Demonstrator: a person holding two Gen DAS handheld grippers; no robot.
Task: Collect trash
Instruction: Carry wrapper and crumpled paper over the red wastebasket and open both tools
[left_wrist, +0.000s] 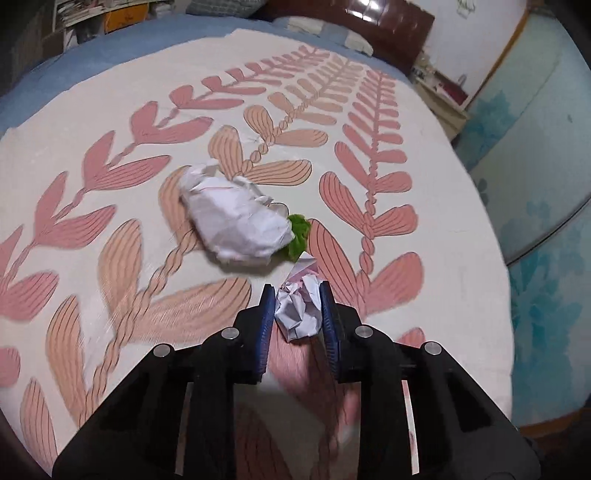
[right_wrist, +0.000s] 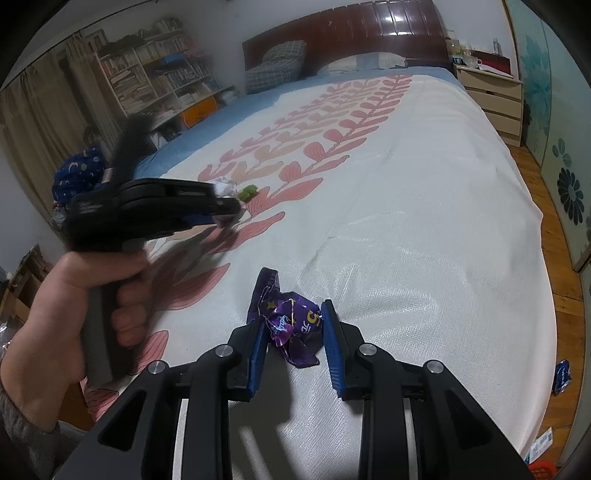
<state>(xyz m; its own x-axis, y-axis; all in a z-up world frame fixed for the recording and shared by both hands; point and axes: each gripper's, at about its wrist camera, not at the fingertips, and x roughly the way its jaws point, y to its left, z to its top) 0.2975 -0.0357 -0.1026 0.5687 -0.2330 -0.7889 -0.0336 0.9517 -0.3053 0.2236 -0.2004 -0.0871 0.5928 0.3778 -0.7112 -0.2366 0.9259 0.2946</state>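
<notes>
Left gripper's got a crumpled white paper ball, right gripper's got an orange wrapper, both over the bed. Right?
Not quite: the wrapper in the right gripper is purple, not orange, as the right wrist view shows. The rest holds: the left gripper has a crumpled white paper ball, both over the bed.

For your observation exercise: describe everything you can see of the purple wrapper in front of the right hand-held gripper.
The purple wrapper is a crumpled, glossy foil-like packet with yellow stars and white lettering, too creased to read. One long strip sticks up and away from the crushed body. It sits between the blue pads of the right hand-held gripper, over the white woven bedspread. Whether it rests on the cloth cannot be told.
</notes>
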